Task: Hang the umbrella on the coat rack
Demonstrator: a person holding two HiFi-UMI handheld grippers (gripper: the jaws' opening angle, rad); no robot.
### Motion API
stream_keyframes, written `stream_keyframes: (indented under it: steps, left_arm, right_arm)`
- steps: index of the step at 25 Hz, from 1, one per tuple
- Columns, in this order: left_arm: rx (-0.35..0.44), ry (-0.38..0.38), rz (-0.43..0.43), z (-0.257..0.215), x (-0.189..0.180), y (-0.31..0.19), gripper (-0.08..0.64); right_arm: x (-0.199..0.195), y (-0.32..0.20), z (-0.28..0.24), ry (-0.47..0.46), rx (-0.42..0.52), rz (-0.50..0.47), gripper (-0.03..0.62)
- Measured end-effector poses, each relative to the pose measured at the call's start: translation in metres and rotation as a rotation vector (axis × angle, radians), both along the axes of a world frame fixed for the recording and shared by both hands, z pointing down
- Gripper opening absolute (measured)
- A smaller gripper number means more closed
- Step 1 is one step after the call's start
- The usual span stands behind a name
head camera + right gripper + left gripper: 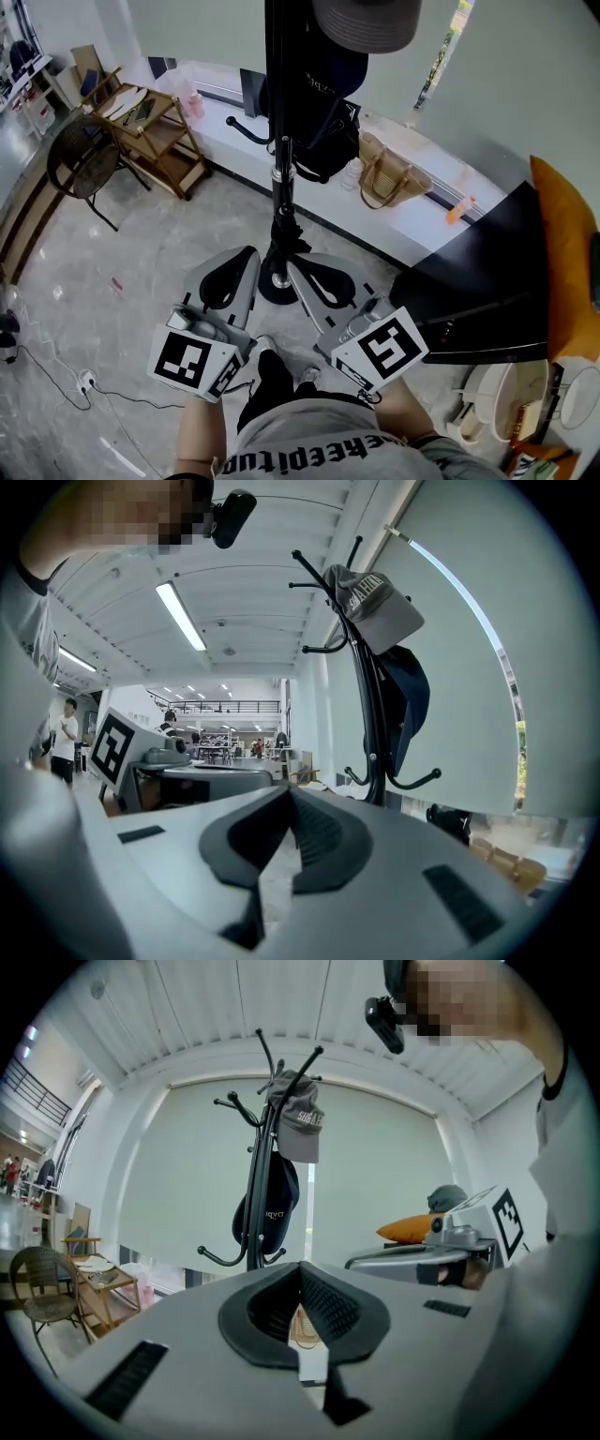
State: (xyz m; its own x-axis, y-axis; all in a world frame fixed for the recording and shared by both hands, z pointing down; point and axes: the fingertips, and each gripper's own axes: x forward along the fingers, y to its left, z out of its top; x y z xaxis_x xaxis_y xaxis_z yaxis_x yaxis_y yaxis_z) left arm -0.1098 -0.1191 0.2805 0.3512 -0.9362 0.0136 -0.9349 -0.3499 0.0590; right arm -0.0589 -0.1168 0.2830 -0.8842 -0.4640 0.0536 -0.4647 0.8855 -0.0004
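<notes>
The black coat rack [279,169] stands straight ahead on its round base. It carries a grey cap [366,21] on top and a dark cap and black bag [319,112] lower down. I see no umbrella in any view. My left gripper [246,255] and right gripper [298,265] are side by side, pointing level at the rack, both shut and holding nothing. In the left gripper view the rack [259,1176] and grey cap [300,1119] rise above the shut left gripper [302,1267]. The right gripper view shows the rack [367,705] beyond the shut right gripper [289,791].
A wooden shelf cart [155,131] and a wicker chair [84,159] stand at the left. A woven handbag [389,178] sits on the window ledge. A black table [487,281] and orange cushion [562,262] are at the right. Cables [56,375] lie on the floor.
</notes>
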Motion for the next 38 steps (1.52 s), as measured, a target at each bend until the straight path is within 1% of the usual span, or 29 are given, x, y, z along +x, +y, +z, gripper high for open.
stream_keyframes:
  steps: [9,14,22,27,34,38]
  left_arm:
    - [0.026,0.004,-0.007,-0.005,0.01,0.031,0.015]
    - [0.028,-0.012,-0.007,-0.006,0.018,0.042,0.015]
    - [0.048,-0.006,-0.002,-0.015,0.023,0.053,0.015]
    - [0.047,-0.012,-0.001,-0.016,0.025,0.056,0.015]
    - [0.057,-0.021,-0.025,-0.017,0.02,0.06,0.015]
    - [0.064,-0.007,-0.056,-0.021,0.015,0.062,0.015]
  right_arm:
    - [0.005,0.026,-0.008,-0.023,0.015,-0.032,0.011]
    - [0.012,0.035,-0.012,-0.036,0.017,-0.035,0.011]
    - [0.016,0.043,-0.017,-0.044,0.022,-0.036,0.011]
    - [0.016,0.047,-0.019,-0.048,0.023,-0.041,0.011]
    - [0.019,0.049,-0.018,-0.05,0.028,-0.039,0.011]
    - [0.022,0.048,-0.019,-0.046,0.028,-0.036,0.011]
